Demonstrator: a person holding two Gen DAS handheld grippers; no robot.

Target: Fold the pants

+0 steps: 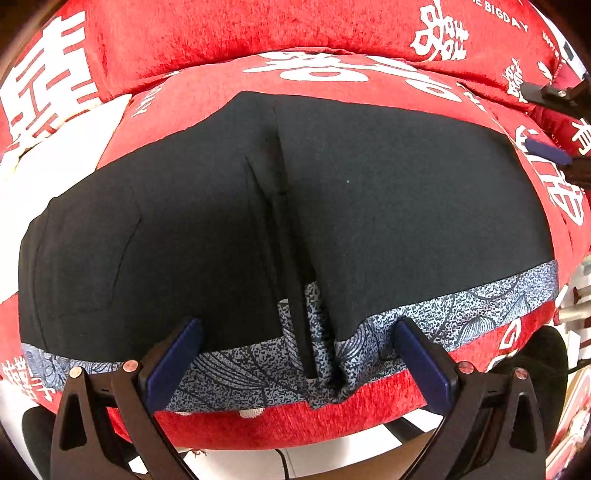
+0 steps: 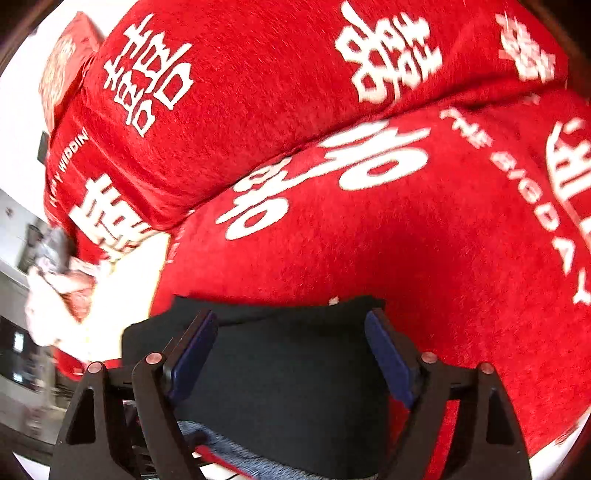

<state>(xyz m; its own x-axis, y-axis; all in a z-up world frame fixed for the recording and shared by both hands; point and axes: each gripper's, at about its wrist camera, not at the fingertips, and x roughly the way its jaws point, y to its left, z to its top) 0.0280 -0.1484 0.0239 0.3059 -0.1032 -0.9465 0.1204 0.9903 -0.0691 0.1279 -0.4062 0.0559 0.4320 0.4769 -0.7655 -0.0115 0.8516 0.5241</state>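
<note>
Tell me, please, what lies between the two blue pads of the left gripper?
In the left wrist view, the left gripper stands open over the pants' patterned waistband at the open fly; nothing else lies there.

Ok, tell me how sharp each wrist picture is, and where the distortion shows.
Left wrist view: sharp; the black fabric pants with the grey patterned waistband show crisp seams, though fisheye bulges the red sofa cover with white characters into a dome. Right wrist view: motion blur smears the white lettering and the background at the left edge; edges curve likewise.
</note>
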